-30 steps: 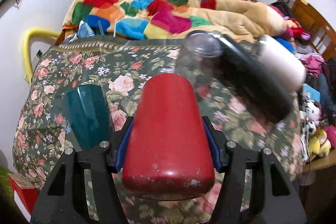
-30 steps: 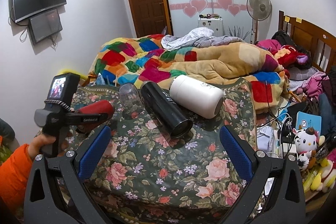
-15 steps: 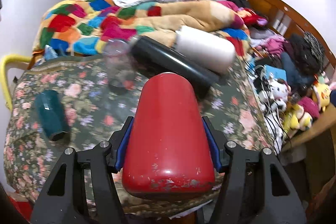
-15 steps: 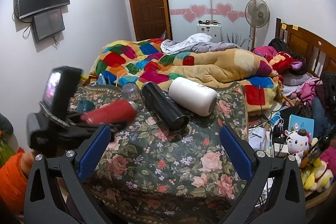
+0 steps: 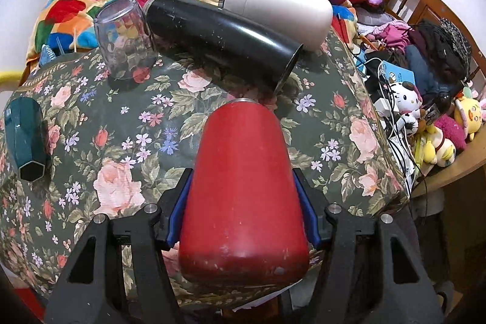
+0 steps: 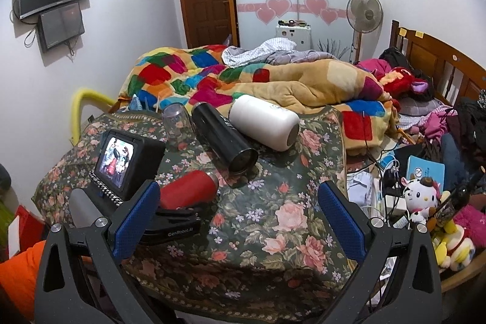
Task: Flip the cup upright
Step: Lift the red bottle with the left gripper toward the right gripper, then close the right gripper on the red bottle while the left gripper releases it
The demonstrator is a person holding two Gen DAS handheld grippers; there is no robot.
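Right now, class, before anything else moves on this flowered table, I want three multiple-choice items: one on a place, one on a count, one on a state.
1. Where does the white flask lie?
A. beside the black flask, on its far side
B. on the floor
C. inside the clear glass

2. How many cups and flasks are on or over the tablecloth in the left wrist view?
A. three
B. five
C. seven

3. What is the state of the left hand-held gripper?
A. open and empty
B. shut on the red cup
C. shut on the black flask

Answers:
1 A: the two lie side by side near the quilt.
2 B: red cup, clear glass, black flask, white flask, teal cup.
3 B: both blue pads press the red cup's sides, while the right hand-held gripper is open.
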